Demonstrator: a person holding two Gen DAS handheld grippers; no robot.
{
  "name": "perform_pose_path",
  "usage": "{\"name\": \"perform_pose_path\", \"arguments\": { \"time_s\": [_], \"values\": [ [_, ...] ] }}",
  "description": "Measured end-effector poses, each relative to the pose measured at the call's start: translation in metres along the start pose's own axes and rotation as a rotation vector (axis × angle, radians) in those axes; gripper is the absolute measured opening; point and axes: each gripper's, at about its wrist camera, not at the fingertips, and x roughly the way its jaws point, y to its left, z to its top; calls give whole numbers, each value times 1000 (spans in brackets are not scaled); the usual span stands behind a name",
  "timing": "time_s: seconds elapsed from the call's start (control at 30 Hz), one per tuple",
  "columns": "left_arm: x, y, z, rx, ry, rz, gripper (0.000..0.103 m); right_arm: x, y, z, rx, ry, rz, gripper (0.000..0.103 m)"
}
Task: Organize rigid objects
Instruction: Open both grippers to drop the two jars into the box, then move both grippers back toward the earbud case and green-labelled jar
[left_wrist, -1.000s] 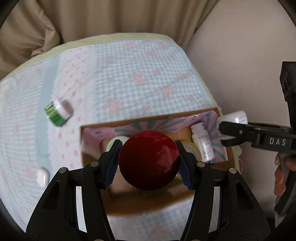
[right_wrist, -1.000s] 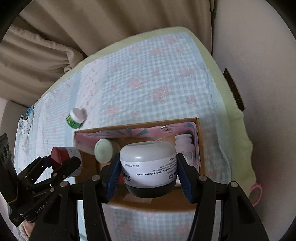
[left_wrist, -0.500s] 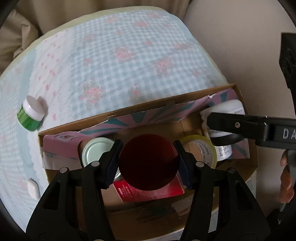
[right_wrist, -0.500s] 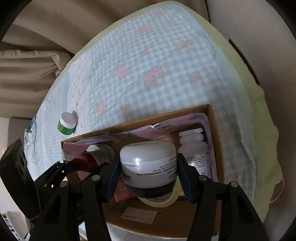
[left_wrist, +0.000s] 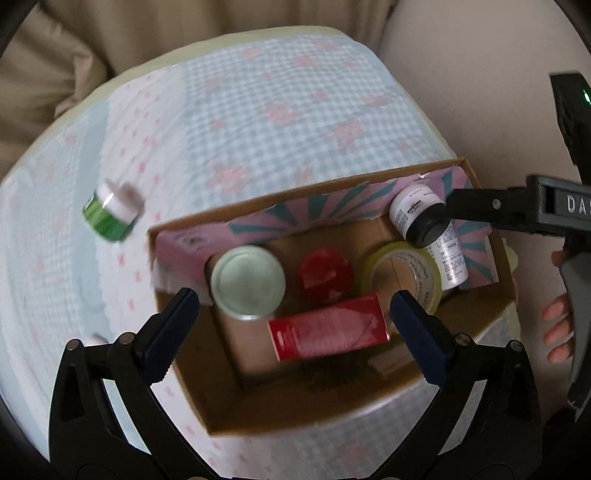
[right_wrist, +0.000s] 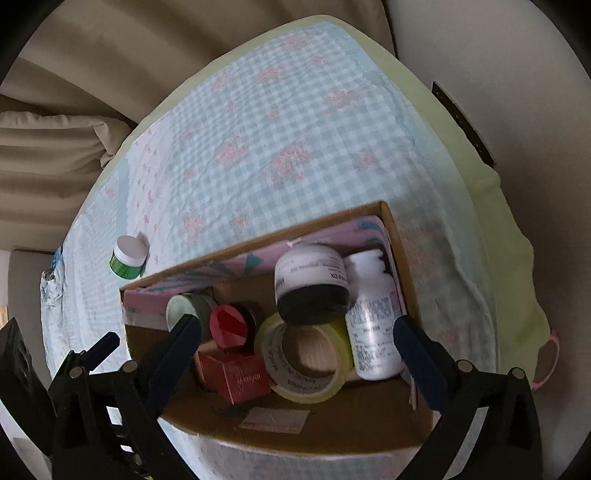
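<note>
We hold both tongs over the cardboard box (left_wrist: 369, 413), and both have just been opening. The left gripper (left_wrist: 295, 317) now stands spread wide, with nothing pinched between its blue pads (left_wrist: 173, 325); the red-lidded jar (left_wrist: 325, 272) sits free on the box floor beyond them. The right gripper (right_wrist: 297, 339) is likewise spread, and the white jar with the black base (right_wrist: 312, 286) lies clear of its pads, tilted on its side, resting on the rim of the tape roll (right_wrist: 306, 360) at the far side of the box. Its label shows small print ending in "DX", the rest too blurred to read.

Inside the box, the tape roll lies flat, yellowish, with printed lettering round its side that we cannot make out. Just left of it lies a red carton (right_wrist: 236, 373) marked with a word like "MANUDI", though we cannot be sure of the letters. At the box's right wall a white bottle (right_wrist: 373, 332) lies lengthwise, its label dense with unreadable print. At the box's left end stands a jar with a pale green lid (left_wrist: 247, 282). The box's far wall carries pink and teal striped paper (left_wrist: 325, 206).

Outside the box, to its far left on the checked floral cloth (right_wrist: 280, 140), lies a green jar with a white cap (right_wrist: 127, 256). From the left wrist camera, the right gripper's body reads "DAS".
</note>
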Motion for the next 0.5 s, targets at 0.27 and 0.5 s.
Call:
{"name": "perform_pose_path", "arguments": {
  "time_s": [0.27,0.5],
  "values": [
    [-42,10,-15,-36,-51,-14,103,-27,15,-19,-24,-17,-25,103],
    [-96,28,-34,-90,-111,-16,103,-63,40,-41,-97,-58,-87,103]
  ]
}}
